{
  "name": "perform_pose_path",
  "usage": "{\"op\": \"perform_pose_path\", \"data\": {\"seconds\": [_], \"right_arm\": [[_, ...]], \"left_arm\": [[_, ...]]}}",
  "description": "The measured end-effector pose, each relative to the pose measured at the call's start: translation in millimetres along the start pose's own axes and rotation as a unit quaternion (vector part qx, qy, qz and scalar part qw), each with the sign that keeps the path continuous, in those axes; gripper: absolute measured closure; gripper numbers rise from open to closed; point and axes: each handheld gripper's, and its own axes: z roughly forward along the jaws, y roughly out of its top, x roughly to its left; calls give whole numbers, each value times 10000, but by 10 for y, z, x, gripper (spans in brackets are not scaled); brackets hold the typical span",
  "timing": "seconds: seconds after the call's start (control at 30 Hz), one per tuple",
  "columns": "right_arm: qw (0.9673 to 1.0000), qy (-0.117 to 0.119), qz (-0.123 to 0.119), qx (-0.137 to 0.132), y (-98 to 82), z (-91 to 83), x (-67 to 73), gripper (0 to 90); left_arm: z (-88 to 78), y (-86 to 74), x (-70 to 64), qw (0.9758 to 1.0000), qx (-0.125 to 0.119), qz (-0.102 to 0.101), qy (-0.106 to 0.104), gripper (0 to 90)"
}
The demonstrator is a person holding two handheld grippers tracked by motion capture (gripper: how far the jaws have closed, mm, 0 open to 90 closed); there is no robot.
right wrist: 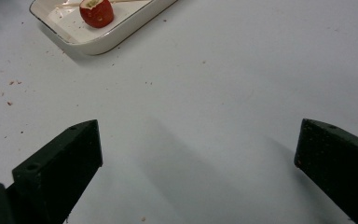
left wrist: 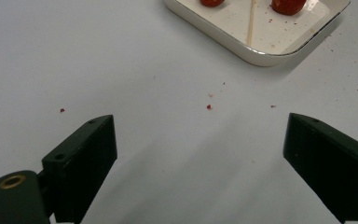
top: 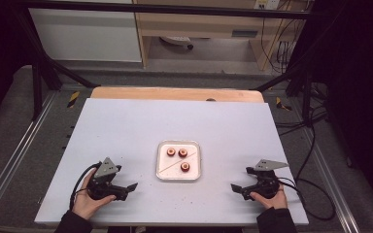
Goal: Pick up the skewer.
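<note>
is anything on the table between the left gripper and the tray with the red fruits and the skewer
Nothing visible does. Bare white table lies between the left gripper and the tray, with a few red crumbs only. Its jaws stand open, facing the tray's near corner.

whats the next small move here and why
Probably bring the left gripper forward toward the wooden stick lying across the white tray. Both grippers rest open on the table, apart from the tray, holding nothing; the right gripper could then go for one of the three red fruit pieces beside the stick.
</note>
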Motion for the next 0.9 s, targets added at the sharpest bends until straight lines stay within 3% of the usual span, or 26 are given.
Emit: {"op": "perform_pose_path", "data": {"seconds": [0.7, 0.9], "right_arm": [[10000, -1, -20, 71, -2, 8, 3, 15], [10000, -3, -37, 86, -4, 16, 1, 15]], "left_arm": [[206, 453, -264, 9993, 112, 334, -133, 97], [319, 552, -295, 9993, 141, 300, -174, 101]]}}
